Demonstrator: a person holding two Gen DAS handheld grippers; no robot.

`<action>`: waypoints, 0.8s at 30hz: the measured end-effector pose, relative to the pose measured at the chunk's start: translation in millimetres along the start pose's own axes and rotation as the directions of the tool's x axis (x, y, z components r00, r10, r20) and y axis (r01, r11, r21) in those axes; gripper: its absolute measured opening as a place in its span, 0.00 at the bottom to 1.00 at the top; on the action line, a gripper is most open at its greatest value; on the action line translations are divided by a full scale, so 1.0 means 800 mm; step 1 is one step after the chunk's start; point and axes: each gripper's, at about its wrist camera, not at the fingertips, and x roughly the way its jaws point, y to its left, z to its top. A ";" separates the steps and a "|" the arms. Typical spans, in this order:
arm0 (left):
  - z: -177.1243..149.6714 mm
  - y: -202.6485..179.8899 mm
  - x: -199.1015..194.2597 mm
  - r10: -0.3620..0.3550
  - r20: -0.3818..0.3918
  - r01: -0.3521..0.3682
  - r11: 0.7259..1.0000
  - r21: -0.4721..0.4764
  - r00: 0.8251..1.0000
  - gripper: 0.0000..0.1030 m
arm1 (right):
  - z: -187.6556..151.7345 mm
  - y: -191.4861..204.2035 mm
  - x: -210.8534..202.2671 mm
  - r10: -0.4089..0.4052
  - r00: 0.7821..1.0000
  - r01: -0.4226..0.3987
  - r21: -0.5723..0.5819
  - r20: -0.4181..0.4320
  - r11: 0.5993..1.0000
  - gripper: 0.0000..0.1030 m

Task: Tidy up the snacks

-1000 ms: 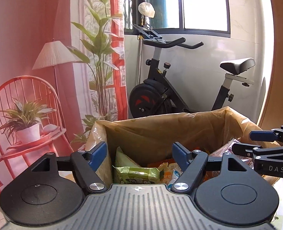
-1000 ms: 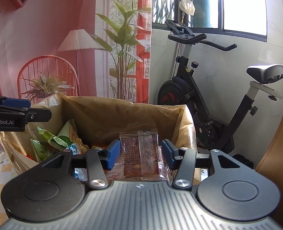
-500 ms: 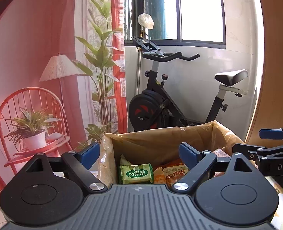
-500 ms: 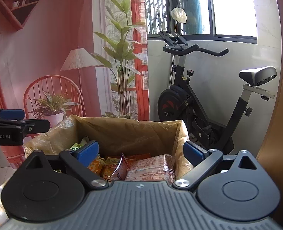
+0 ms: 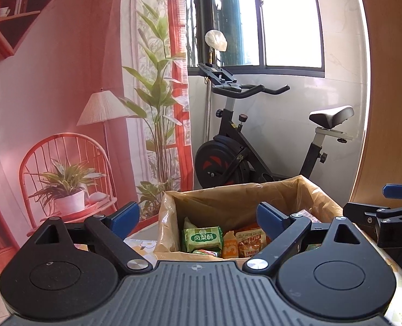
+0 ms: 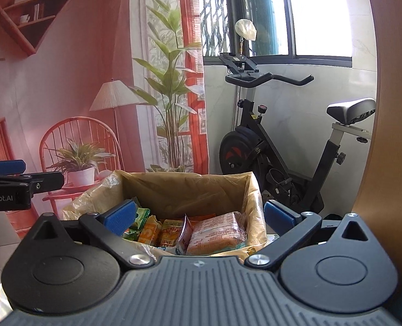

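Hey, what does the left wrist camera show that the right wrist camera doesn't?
Only the left wrist view shows the green pastry pack face-on, label readable. Only the right wrist view shows the large pink-wrapped pack lying at the box's right side. Both show the lined cardboard box, the exercise bike, and open, empty jaws on the left gripper and right gripper, which have just been opening.

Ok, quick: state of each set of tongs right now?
Left tongs: open, just been opening, nothing between them.
Right tongs: open, just been opening, empty; pink packet lies in the box.
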 end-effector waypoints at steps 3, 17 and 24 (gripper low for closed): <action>-0.001 0.002 -0.012 0.022 0.006 -0.022 0.999 -0.023 1.000 0.92 | -0.003 0.002 -0.011 -0.016 1.000 0.016 0.002 0.004 1.000 0.99; -0.017 0.004 -0.046 0.065 -0.031 -0.066 0.997 -0.049 0.997 0.94 | -0.025 0.011 -0.047 -0.043 0.999 0.043 0.035 -0.018 0.998 0.99; -0.028 -0.002 -0.054 0.065 -0.045 -0.067 0.996 -0.050 0.997 0.94 | -0.034 0.013 -0.048 -0.042 0.999 0.043 0.040 -0.030 0.998 0.99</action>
